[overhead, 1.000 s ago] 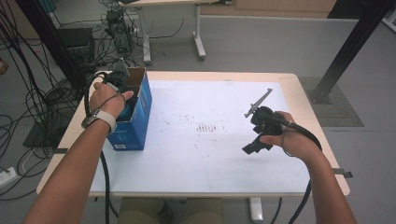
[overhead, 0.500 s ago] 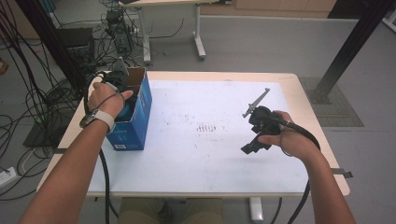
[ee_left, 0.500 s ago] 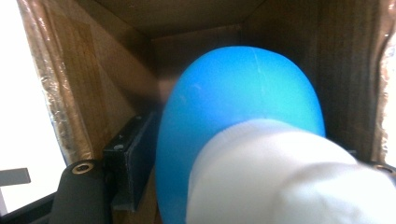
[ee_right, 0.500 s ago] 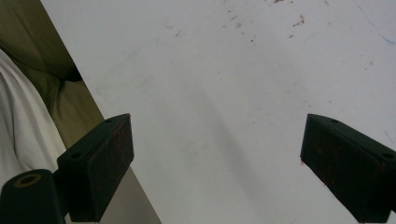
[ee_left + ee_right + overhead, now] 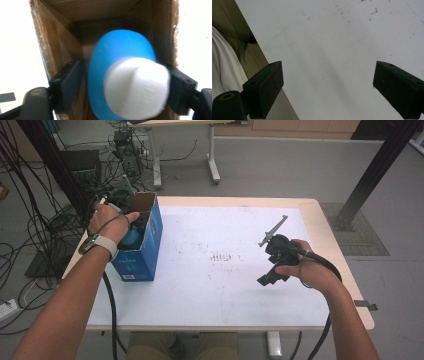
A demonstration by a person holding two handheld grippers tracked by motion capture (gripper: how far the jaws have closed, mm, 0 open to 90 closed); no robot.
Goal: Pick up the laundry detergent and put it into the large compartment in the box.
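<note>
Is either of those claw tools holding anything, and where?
The left gripper, inside the blue box, has just been opening around the blue-and-white object; the left pad stands clear of it. The right gripper holds nothing.

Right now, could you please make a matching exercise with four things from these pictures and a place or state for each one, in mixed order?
Things:
1. blue and white object
2. blue cardboard box
3. left tool
4. right tool

Places or states:
A. stands at the table's left edge, top open
B. open and empty, above the white table cover
C. inside the box, between two black pads
D. reaches into the box; its jaws have just been opening

Pairs: 1-C, 2-A, 3-D, 4-B
</note>
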